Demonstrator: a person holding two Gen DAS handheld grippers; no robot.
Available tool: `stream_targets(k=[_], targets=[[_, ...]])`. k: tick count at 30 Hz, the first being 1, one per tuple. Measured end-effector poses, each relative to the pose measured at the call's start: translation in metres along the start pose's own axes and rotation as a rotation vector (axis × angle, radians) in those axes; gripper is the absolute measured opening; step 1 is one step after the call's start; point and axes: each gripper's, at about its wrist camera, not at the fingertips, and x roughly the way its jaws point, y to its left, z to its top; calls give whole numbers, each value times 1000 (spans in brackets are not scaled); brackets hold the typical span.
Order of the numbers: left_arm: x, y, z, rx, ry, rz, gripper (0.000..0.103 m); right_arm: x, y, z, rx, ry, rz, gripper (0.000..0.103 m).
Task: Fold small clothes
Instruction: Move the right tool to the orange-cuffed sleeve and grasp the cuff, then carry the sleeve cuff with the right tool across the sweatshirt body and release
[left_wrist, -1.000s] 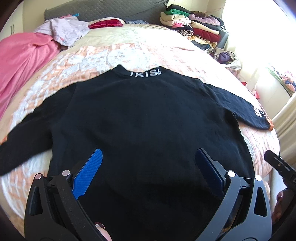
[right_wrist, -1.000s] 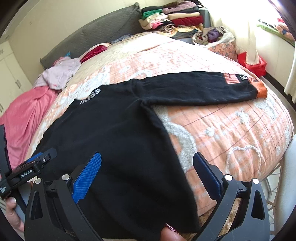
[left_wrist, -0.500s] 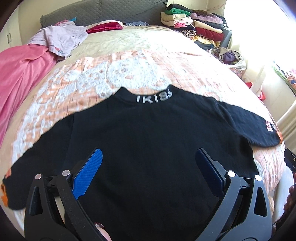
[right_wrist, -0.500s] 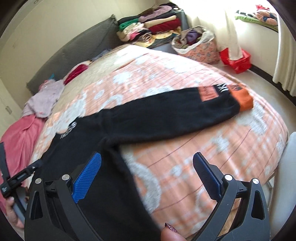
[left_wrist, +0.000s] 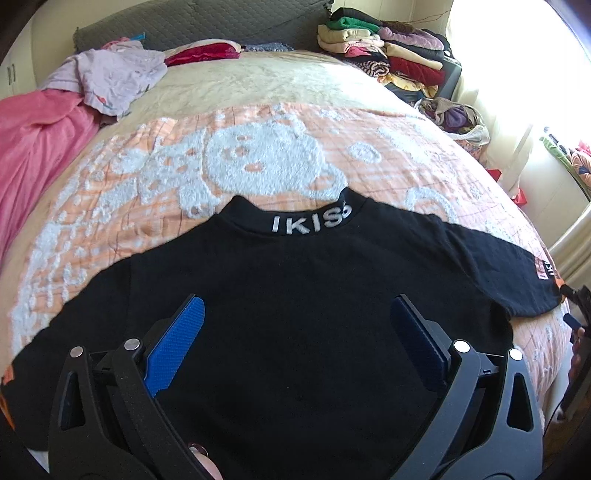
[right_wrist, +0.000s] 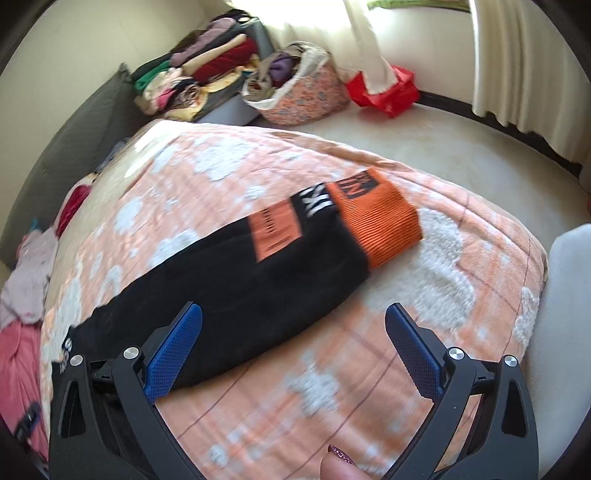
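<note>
A black long-sleeved top (left_wrist: 295, 295) lies flat on the bed, back up, with white letters on its collar (left_wrist: 310, 223). Both sleeves spread outward. My left gripper (left_wrist: 295, 314) hovers open over the middle of the top's back, holding nothing. In the right wrist view the right sleeve (right_wrist: 240, 280) stretches across the blanket and ends in an orange cuff (right_wrist: 376, 218). My right gripper (right_wrist: 293, 321) is open just short of that sleeve, its left finger over the black cloth, nothing between its pads.
An orange and white blanket (left_wrist: 258, 162) covers the bed. Pink and lilac clothes (left_wrist: 110, 74) lie at the far left. A stack of folded clothes (left_wrist: 388, 55) stands at the far right. A flowered basket (right_wrist: 299, 88) and a red bag (right_wrist: 384, 88) sit on the floor.
Both grippers have pulled back from the top. The right gripper has swung right along the sleeve toward the orange cuff. Both stay open.
</note>
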Motion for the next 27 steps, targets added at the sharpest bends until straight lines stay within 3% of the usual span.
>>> stream_targets(k=[5, 11, 13, 14, 16, 18, 20, 27], targets=[[15, 11, -15, -6, 24, -1, 95, 28, -17, 14, 66, 43, 15, 99], [19, 23, -29, -28, 19, -5, 95, 41, -21, 27, 101, 2, 77, 98], [19, 27, -31, -37, 15, -14, 95, 44, -21, 30, 109, -5, 88, 85], [19, 29, -32, -42, 13, -22, 95, 45, -21, 31, 109, -4, 85, 71], [19, 34, -34, -55, 5, -29, 95, 47, -21, 33, 111, -7, 97, 61], [21, 38, -36, -68, 9, -32, 95, 46, -22, 33, 113, -12, 113, 41], [22, 43, -36, -76, 10, -33, 95, 42, -21, 31, 113, -21, 153, 28], [16, 45, -34, -73, 13, -40, 95, 8, 12, 22, 19, -91, 250, 20]])
